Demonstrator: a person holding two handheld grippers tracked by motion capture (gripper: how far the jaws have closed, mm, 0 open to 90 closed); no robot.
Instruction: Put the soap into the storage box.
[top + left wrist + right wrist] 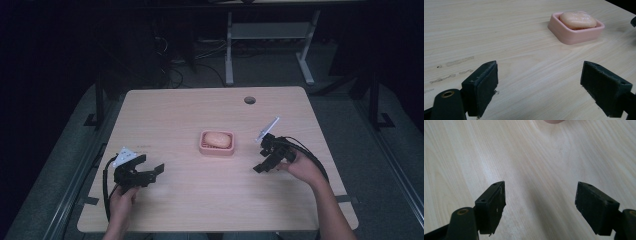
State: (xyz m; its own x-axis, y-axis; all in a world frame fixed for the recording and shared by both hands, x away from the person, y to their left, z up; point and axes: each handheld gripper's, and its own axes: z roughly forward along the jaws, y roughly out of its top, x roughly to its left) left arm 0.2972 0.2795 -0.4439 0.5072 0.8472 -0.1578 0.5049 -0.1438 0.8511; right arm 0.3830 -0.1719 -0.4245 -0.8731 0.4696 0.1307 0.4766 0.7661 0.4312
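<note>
High view: pink soap dish (217, 143) with a peach soap bar (217, 139) sat mid-frame on the wooden table (200, 200), left gripper (150, 170) lower left and right gripper (262, 154) right of center, both spread open, holding nothing

Left gripper view: dish at upper right, jaws wide apart

Right gripper view: jaws wide apart over bare wood

At lower left of the high view, the left tool (150, 172) is a black angular frame with a pale grey three-cornered plate on top and a black cable looping down beside the bare forearm. At right, the right tool (262, 153) is likewise black, topped by a tilted grey plate, with black cables arching over the hand (300, 167). In the gripper views each jaw is a thick black block with small screw holes; brass-coloured rivets sit at the hinge arms.
</note>
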